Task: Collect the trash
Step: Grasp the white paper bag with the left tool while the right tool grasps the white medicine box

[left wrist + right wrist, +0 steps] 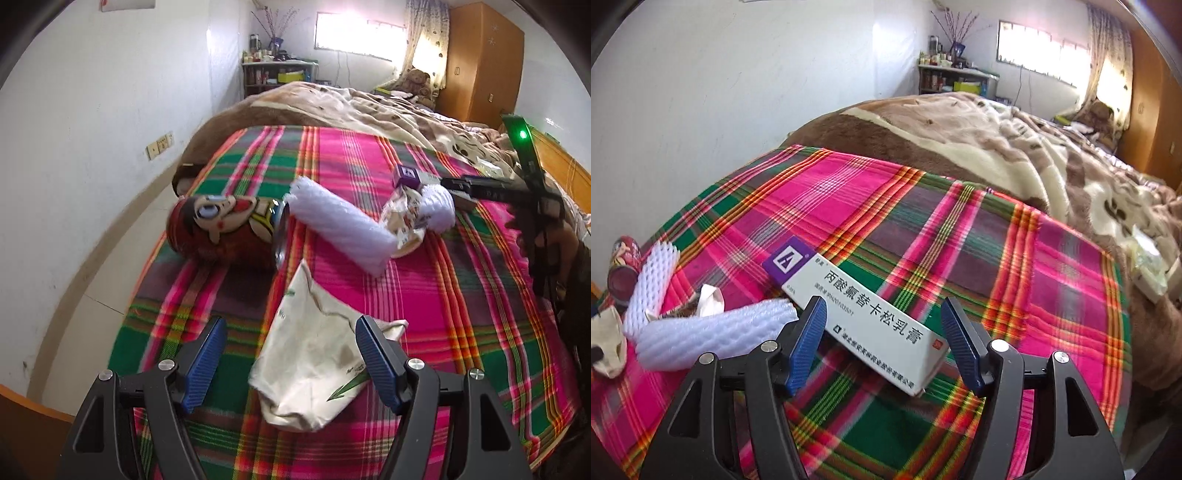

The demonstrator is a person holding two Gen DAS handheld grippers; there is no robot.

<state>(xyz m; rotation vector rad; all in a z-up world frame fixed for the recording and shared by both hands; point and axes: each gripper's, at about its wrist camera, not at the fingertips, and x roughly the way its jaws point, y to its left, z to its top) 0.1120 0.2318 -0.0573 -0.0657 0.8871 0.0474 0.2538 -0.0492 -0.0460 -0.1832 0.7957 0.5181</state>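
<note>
On the plaid bed cover lies a crumpled cream paper bag (314, 362), partly between the fingers of my left gripper (291, 350), which is open and not pressing on it. Beyond it lie a red cartoon can (221, 232) on its side, white foam net sleeves (343, 225), a snack wrapper (402, 218) and a purple-ended medicine box (406, 177). In the right wrist view that white and purple box (857, 314) lies slantwise between the open jaws of my right gripper (884, 332), whose blue pads stand clear of it. The foam sleeves (713, 332) and the can (624, 266) are to its left.
The plaid cover (443, 314) drops off at the bed's left edge beside a white wall (92, 129). A rumpled brown and cream blanket (960, 140) covers the far half of the bed. A crinkled plastic packet (1148, 266) lies on it at the right. A wooden wardrobe (484, 62) stands behind.
</note>
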